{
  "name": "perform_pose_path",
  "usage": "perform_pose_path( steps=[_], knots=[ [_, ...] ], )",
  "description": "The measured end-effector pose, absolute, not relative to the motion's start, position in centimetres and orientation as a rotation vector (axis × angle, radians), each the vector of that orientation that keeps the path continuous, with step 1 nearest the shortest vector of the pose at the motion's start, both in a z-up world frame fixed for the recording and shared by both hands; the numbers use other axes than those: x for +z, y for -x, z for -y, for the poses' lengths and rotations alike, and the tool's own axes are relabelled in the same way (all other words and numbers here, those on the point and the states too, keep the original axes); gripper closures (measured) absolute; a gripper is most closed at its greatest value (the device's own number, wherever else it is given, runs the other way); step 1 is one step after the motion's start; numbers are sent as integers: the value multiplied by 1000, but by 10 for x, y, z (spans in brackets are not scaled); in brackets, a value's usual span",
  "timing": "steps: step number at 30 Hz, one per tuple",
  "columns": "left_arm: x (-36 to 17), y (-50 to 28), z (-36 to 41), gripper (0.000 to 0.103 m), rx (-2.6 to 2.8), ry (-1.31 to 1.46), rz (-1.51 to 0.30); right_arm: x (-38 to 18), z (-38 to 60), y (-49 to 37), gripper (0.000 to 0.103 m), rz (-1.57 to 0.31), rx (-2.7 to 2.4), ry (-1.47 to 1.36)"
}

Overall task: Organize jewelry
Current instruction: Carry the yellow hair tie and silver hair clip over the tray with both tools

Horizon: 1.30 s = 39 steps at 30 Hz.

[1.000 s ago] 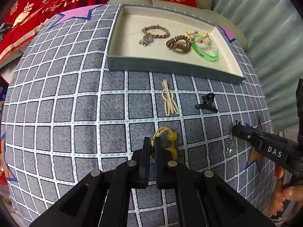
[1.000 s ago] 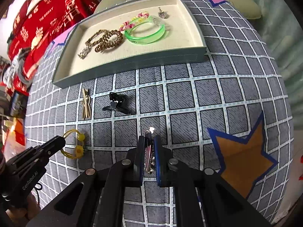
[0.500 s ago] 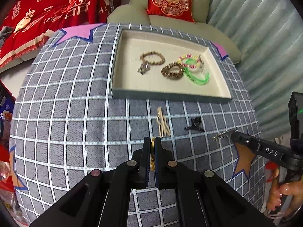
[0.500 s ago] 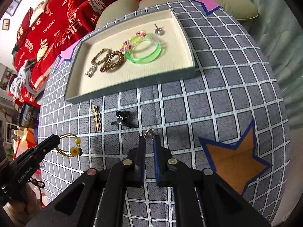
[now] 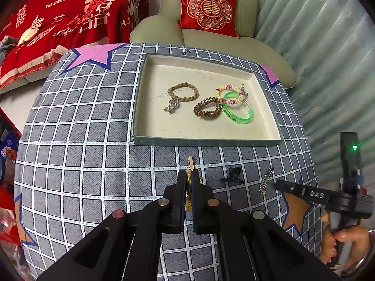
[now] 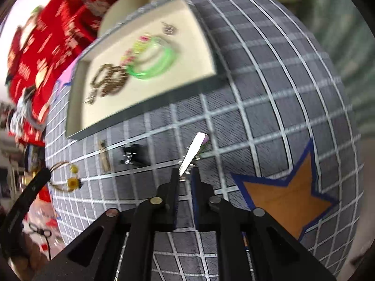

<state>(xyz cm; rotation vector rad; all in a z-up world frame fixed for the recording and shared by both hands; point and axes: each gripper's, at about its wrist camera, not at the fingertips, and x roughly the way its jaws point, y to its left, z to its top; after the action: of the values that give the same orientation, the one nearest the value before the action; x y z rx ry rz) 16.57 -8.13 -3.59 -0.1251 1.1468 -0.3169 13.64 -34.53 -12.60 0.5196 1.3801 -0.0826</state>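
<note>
My left gripper (image 5: 186,178) is shut on a yellow hair tie (image 5: 188,194) and holds it above the grey checked cloth; the tie's yellow beads show in the right wrist view (image 6: 72,182). My right gripper (image 6: 185,175) is shut on a silver hair clip (image 6: 193,151), also seen in the left wrist view (image 5: 266,179). The cream tray (image 5: 206,141) ahead holds a braided band (image 5: 182,91), a brown coil tie (image 5: 207,108), a green bangle (image 5: 238,111), a beaded bracelet and a small charm (image 5: 171,105).
A beige hair clip (image 5: 191,161) and a black claw clip (image 5: 233,174) lie on the cloth in front of the tray. An orange star patch (image 6: 286,194) is at the right. A sofa with a red cushion (image 5: 208,9) stands behind the table.
Both grippers have risen off the cloth with their items and drawn back. The right view is now tilted and blurred from motion.
</note>
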Motion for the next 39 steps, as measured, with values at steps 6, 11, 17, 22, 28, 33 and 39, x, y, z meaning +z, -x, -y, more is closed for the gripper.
perform_pose_path(
  steps=[6,11,17,22,28,33,39],
  knots=[
    [-43,-164,83,89,-307,125,-1168,-140,336,-149,59,-1348,-160,-482],
    [-42,-163,83,89,-304,127,-1167,-141,321,-159,88,-1360,-167,-330],
    [-39,-166,80,89,-300,135,-1154,-125,338,-153,89,-1311,-119,-397],
    [-34,-173,79,89,-297,136,-1141,-105,349,-155,91,-1271,-76,-432],
    [-23,-188,87,89,-309,117,-1113,-78,357,-170,91,-1209,-26,-456],
    [-14,-204,97,89,-317,103,-1082,-65,361,-190,91,-1178,4,-449],
    [-9,-225,104,89,-310,96,-1058,-63,363,-216,91,-1170,26,-425]
  ],
)
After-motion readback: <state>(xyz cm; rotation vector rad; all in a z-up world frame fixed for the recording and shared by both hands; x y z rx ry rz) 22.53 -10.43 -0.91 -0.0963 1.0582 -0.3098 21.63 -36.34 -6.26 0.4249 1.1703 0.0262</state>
